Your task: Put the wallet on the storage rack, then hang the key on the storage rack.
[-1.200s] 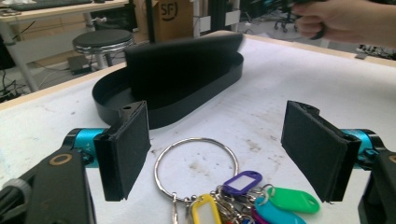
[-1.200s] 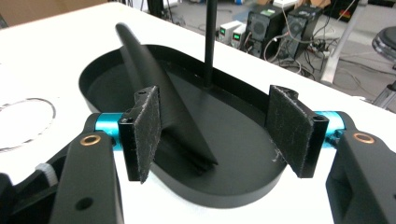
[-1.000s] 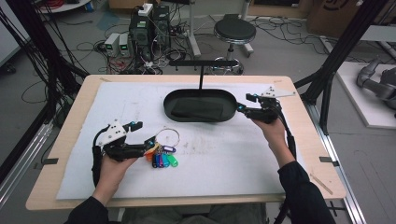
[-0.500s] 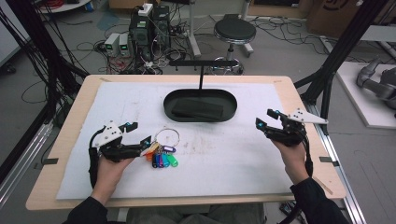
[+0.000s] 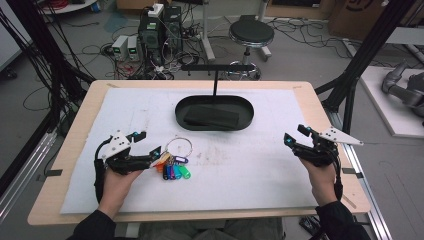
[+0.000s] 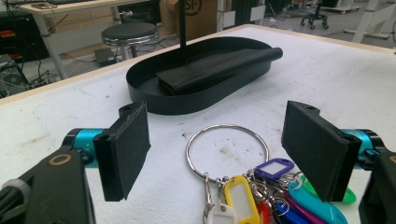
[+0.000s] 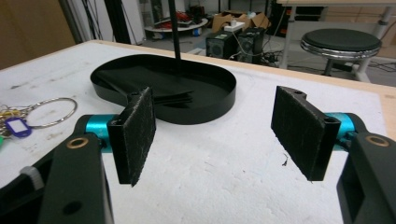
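A bunch of keys with coloured tags (image 5: 175,170) on a large metal ring lies on the white mat, front left. My left gripper (image 5: 148,143) rests just left of it, open, and in the left gripper view the tags (image 6: 240,200) lie between and below its pads without touching them. A black oval tray (image 5: 250,107) with a folded black cloth (image 5: 210,116) and an upright post stands at the middle back. My right gripper (image 5: 296,134) hovers at the right of the mat, open and holding nothing; its jaws have just been opening. It faces the tray (image 7: 224,100).
A white mat (image 5: 260,170) covers most of the wooden table (image 5: 320,105). A T-shaped black post (image 5: 215,75) rises from the tray's back rim. Beyond the table are a stool (image 5: 251,34), electronics boxes and floor cables. Black frame legs stand at both sides.
My right gripper has drawn back from the tray's right end to the right side of the mat, nearer the person. The left gripper and keys have stayed put.
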A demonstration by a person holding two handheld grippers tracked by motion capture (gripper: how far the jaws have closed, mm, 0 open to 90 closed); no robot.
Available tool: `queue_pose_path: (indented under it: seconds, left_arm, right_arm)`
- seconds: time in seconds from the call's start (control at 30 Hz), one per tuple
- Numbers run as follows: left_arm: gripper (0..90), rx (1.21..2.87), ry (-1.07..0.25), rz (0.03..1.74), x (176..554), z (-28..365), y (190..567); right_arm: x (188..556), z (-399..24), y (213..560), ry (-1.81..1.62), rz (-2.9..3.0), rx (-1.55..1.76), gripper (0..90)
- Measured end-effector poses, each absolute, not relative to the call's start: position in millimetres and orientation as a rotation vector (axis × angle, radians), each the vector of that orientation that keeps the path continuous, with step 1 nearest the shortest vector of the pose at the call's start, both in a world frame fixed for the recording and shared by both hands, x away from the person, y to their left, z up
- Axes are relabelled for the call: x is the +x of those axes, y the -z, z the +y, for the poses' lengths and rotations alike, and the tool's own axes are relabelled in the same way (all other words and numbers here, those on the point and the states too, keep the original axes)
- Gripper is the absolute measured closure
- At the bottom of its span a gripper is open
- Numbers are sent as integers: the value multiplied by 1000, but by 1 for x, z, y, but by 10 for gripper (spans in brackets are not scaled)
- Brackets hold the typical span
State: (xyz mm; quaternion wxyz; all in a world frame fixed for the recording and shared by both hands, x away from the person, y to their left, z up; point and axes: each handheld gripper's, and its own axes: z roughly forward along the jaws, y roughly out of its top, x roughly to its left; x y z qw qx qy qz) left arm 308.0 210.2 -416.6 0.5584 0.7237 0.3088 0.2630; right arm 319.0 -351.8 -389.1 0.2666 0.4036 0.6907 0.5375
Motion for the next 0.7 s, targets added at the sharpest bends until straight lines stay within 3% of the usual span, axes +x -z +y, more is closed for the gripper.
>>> queue_pose_path:
  seconds: [0.43, 0.7]
  left_arm:
    - [235, 1703, -616, 730, 310, 210, 414]
    - [226, 1719, -544, 747, 313, 212, 418]
  right_arm:
    - [315, -358, 391, -1369, 1837, 1109, 312]
    - [320, -355, 390, -1358, 1824, 1110, 312]
